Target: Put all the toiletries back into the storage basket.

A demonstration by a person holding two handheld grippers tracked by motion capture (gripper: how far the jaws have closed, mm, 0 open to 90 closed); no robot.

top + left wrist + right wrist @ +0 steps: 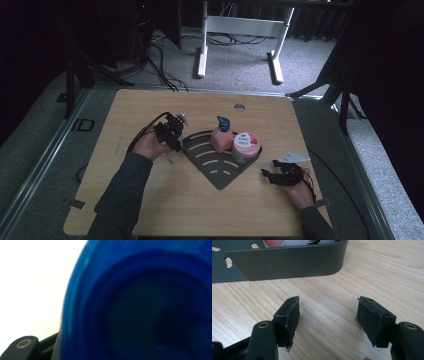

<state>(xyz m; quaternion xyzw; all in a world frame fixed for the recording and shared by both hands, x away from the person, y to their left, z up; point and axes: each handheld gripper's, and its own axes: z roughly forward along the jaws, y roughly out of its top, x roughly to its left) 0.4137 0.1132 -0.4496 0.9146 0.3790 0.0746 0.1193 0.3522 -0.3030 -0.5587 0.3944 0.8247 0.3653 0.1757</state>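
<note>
High view: the counter carries a dark corner rack where a pink pump bottle and a round jar are stored. Just left of it, a blue-capped bottle is gripped by the left claw, seemingly for racking. The right claw is parked open at the near right.

One dark corner rack, one pink pump bottle, one round jar, two hand-held grippers: left, right.

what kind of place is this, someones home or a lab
Most likely a lab or recording workspace, not a home: a bare wooden table on grey carpet, cables trailing across the floor behind it, a white desk frame, and dark curtains around the edges.
</note>
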